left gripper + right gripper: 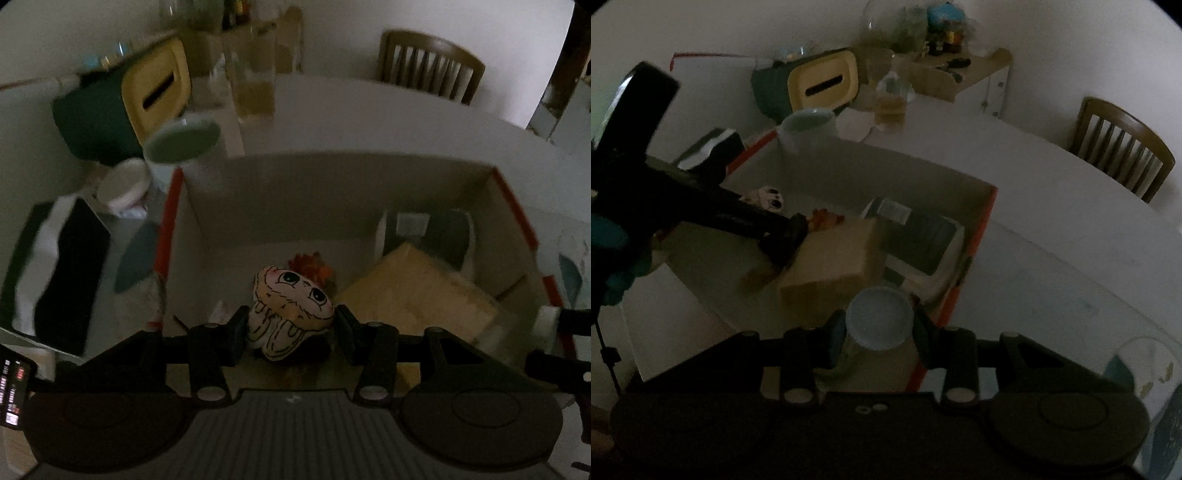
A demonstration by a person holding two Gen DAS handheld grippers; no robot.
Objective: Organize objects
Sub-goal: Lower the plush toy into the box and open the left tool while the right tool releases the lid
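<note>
My left gripper [290, 328] is shut on a cream plush toy [291, 306] with big drawn eyes, held over the inside of an open white cardboard box [332, 173] with red edges. In the right wrist view my right gripper [879, 339] is shut on a small jar with a pale blue lid [879, 317], just above the box's near red edge [955, 299]. The left gripper [783, 236] and the plush toy [766, 197] show at the left of that view. Inside the box lie a tan carton [413, 291], a dark flat pack [923, 236] and an orange item [308, 264].
A green and yellow tissue box [122, 107], a white cup with a green inside [181, 142], a small white jar [123, 184], a glass bottle [253, 85] and a dark book [62, 280] stand left of the box. A wooden chair [430, 66] is behind the white table [1052, 240].
</note>
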